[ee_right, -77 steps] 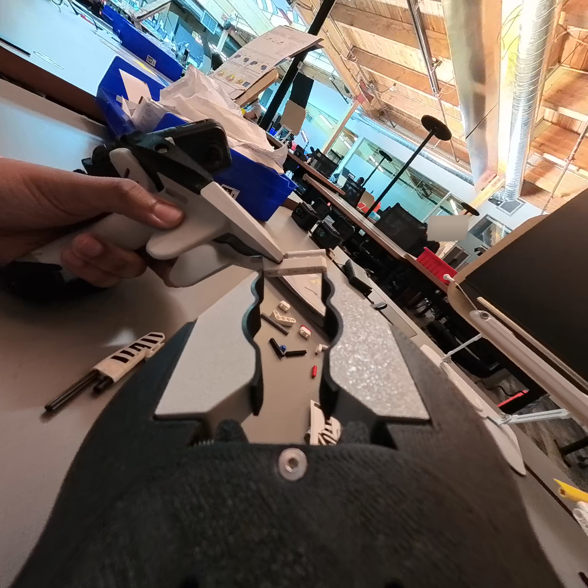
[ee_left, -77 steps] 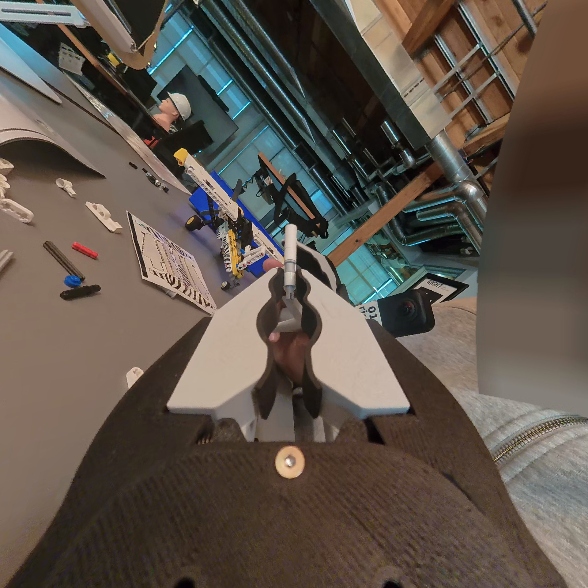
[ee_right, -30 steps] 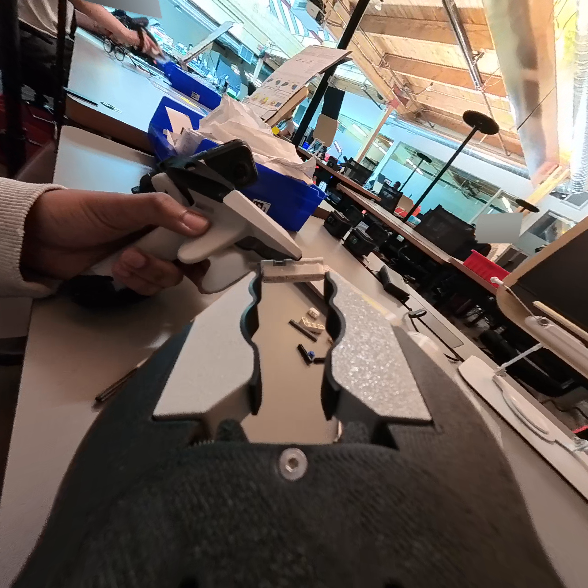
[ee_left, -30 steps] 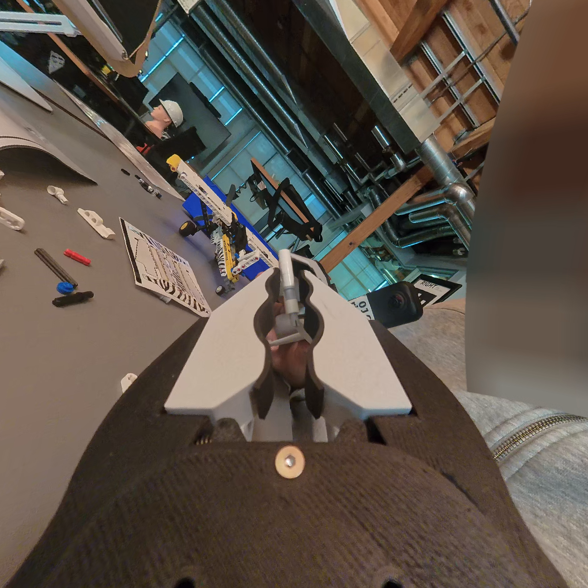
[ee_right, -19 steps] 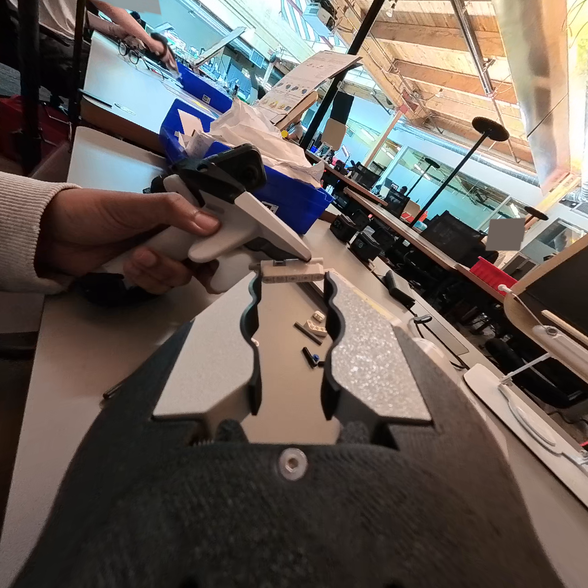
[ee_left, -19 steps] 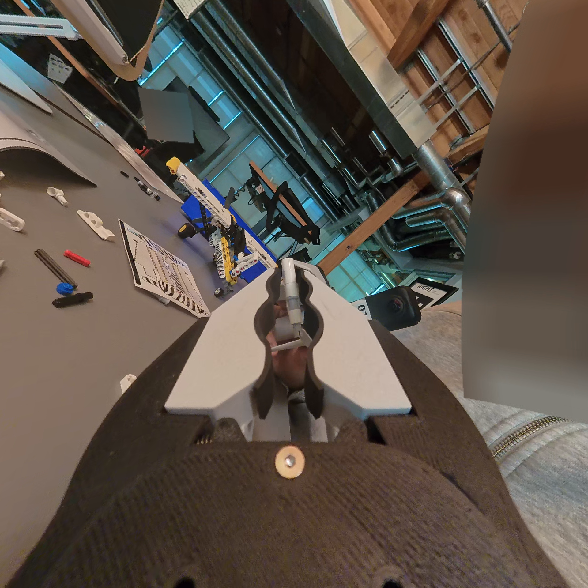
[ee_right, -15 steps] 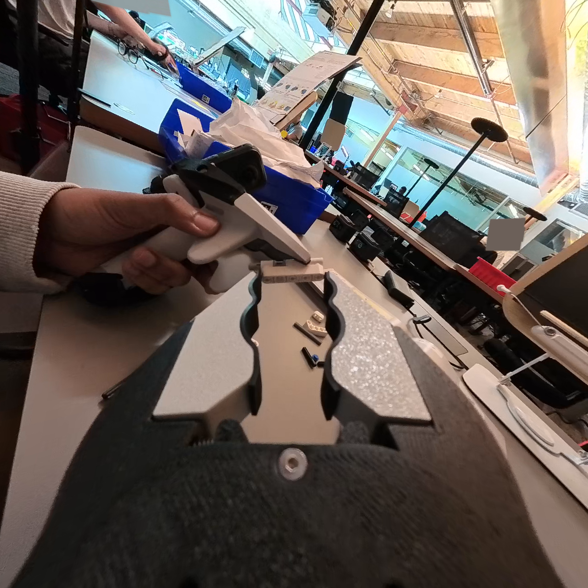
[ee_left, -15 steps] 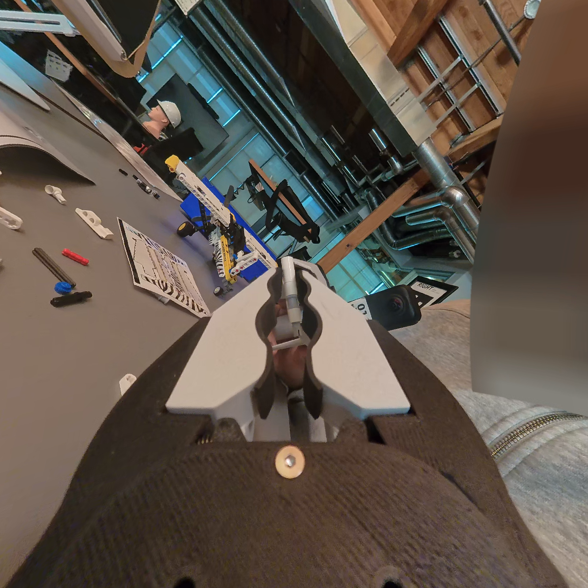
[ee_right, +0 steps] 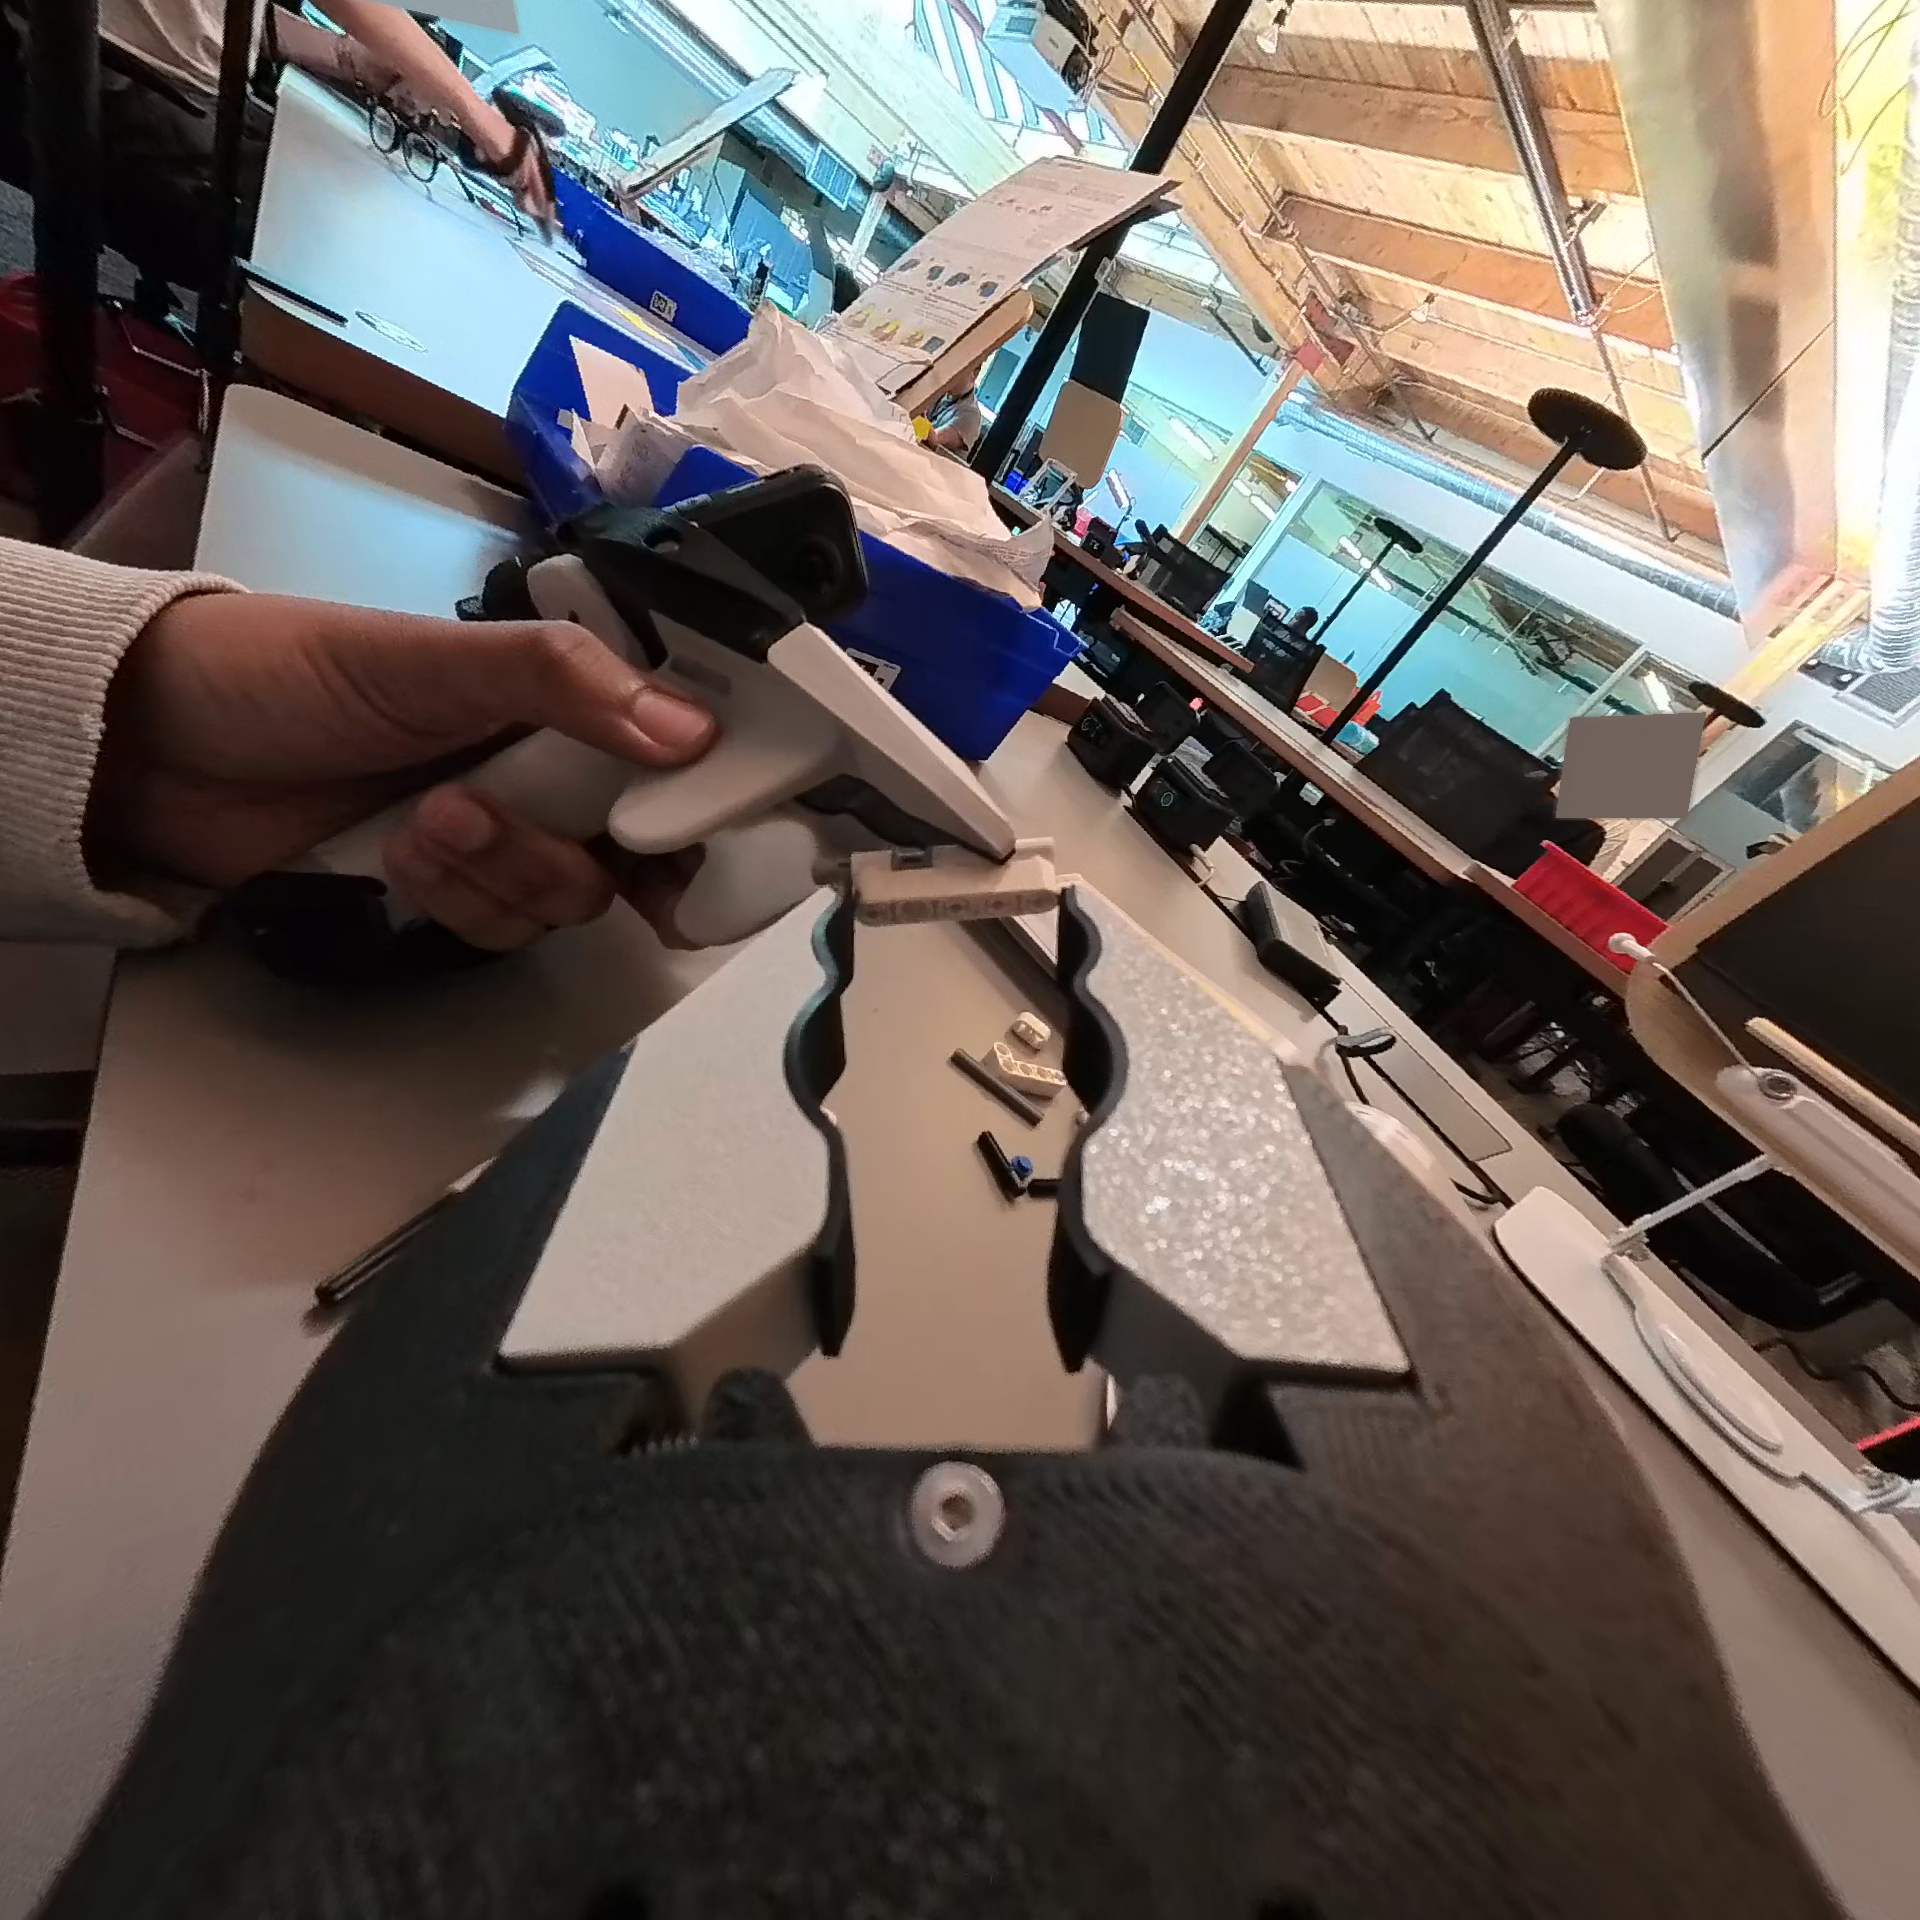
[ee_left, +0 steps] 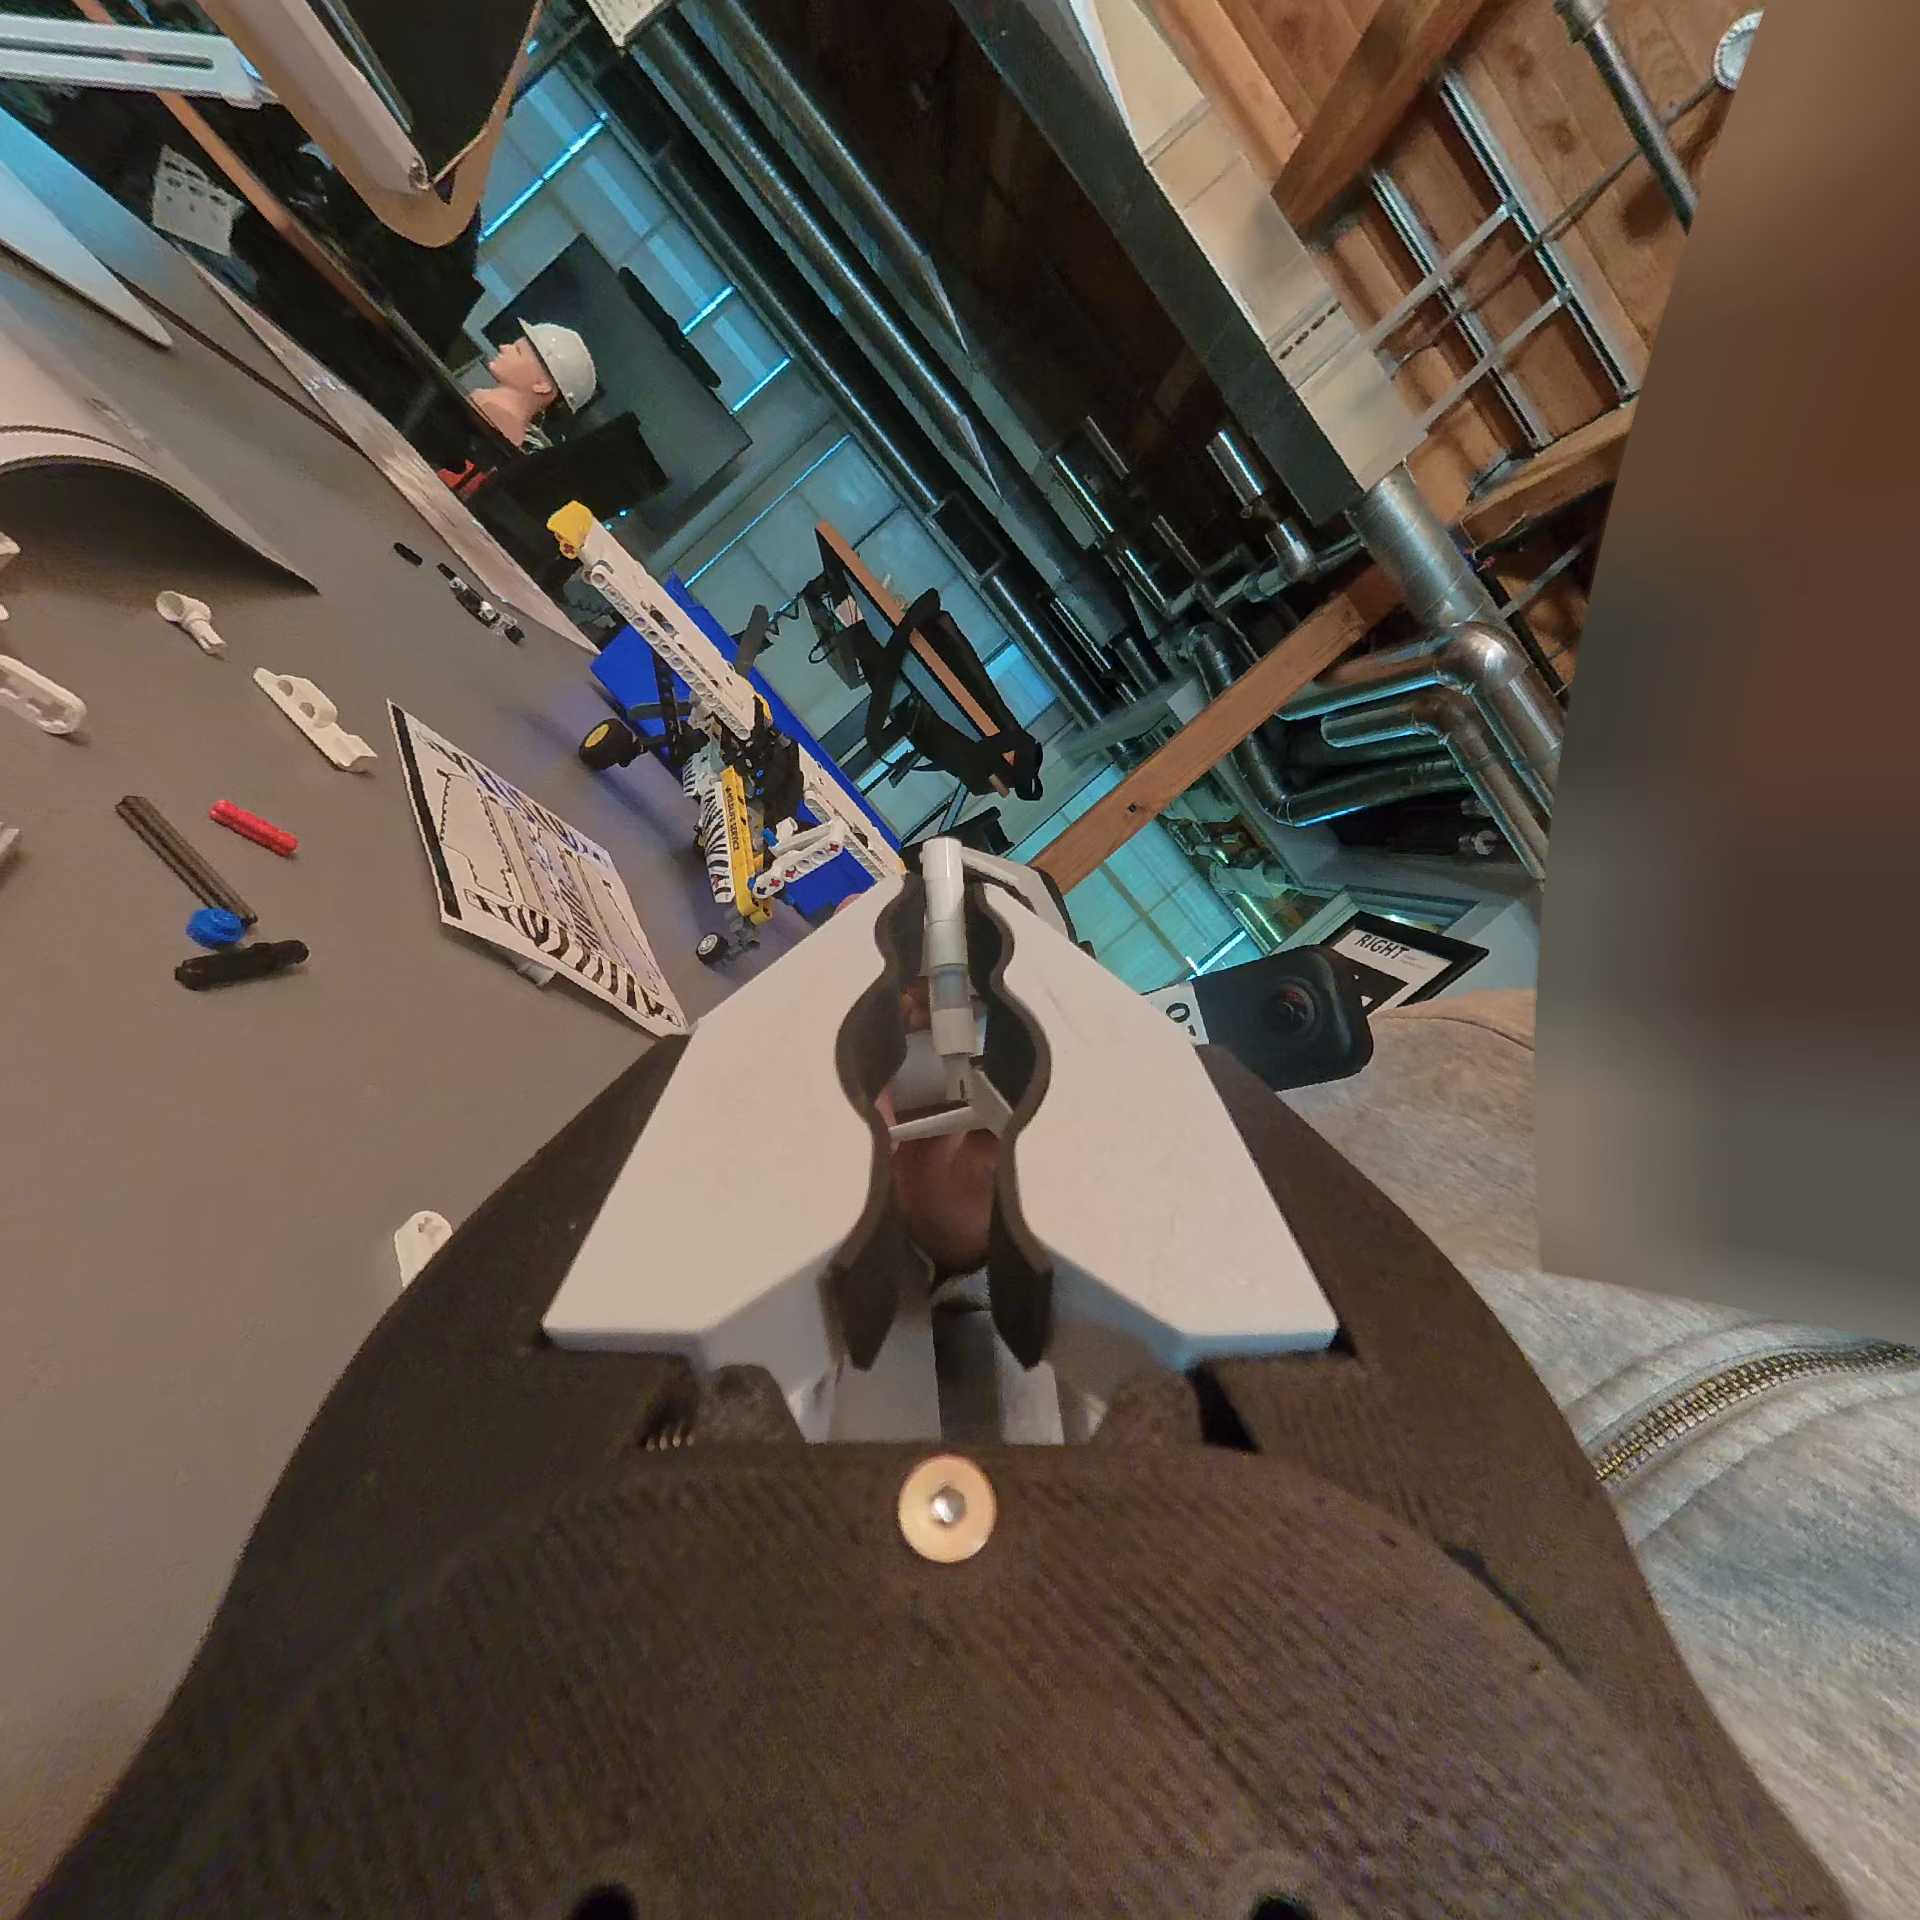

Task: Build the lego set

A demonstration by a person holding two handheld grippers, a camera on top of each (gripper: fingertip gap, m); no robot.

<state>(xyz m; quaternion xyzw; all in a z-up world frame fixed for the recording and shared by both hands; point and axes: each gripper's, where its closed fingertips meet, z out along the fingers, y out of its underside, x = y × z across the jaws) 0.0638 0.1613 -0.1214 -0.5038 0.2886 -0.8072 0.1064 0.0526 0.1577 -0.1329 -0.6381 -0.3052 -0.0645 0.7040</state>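
Note:
My left gripper [ee_left: 943, 885] is shut on a slim white and grey lego piece [ee_left: 948, 966] that runs along the gap between its fingers. In the right wrist view, a hand holds the left gripper [ee_right: 992, 836] with its tip on top of a white lego beam [ee_right: 951, 896]. My right gripper [ee_right: 951, 914] is shut on that beam and holds it crosswise by its two ends, above the table. A small grey part [ee_right: 909, 858] sits on top of the beam. The right gripper's camera [ee_left: 1288, 1013] shows just beyond the left fingers.
A partly built yellow and white lego crane [ee_left: 727, 769] and a striped sheet [ee_left: 520, 862] lie ahead on the grey table [ee_left: 208, 1143]. Loose parts lie to the left: black axle [ee_left: 182, 857], red pin [ee_left: 252, 828], blue piece [ee_left: 211, 925]. A blue bin [ee_right: 935, 644] stands behind. The grippers are tip to tip, or close to it.
The white and grey piece now sits deeper between my left fingers. The left gripper's tip has shifted toward the right end of the beam. Both grippers stay shut.

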